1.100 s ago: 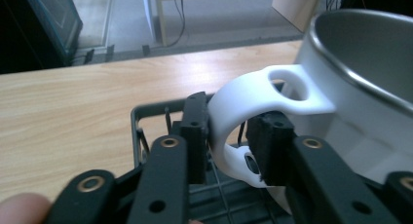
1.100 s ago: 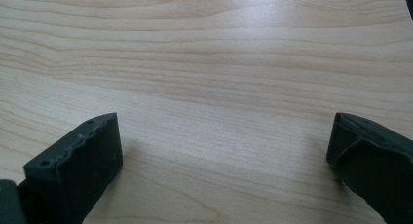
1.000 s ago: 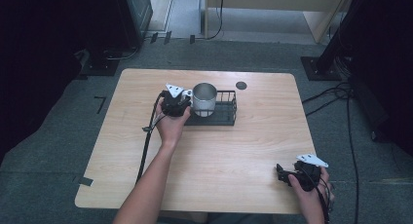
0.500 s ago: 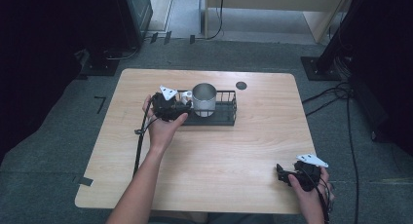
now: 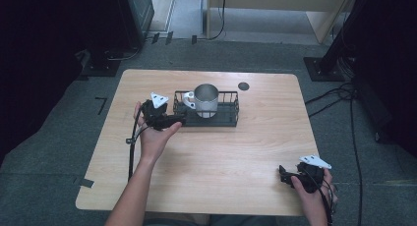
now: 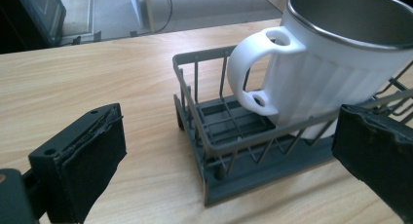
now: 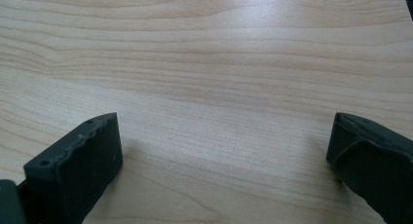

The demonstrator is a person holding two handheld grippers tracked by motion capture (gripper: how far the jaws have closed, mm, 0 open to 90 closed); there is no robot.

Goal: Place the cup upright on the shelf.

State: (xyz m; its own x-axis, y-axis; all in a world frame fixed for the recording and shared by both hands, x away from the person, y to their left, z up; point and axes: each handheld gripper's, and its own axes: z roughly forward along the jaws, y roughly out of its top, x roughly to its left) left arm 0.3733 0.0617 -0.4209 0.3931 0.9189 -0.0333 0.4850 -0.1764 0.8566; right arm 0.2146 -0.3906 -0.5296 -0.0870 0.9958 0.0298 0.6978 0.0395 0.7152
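Toward the far middle of the table (image 5: 206,152), the mug (image 5: 206,99) stands upright in the left end of the dark wire rack (image 5: 226,113), its white handle (image 6: 253,63) turned toward the left gripper (image 5: 169,120). A second ago that gripper was right at the mug's handle; now it has drawn back to the left, just outside the rack's end, and its jaws have just been opening and stand wide apart with nothing between them. The mug and rack sit where they were. Near the table's front right corner, the right gripper (image 5: 285,173) has kept its place, jaws spread wide over bare wood.
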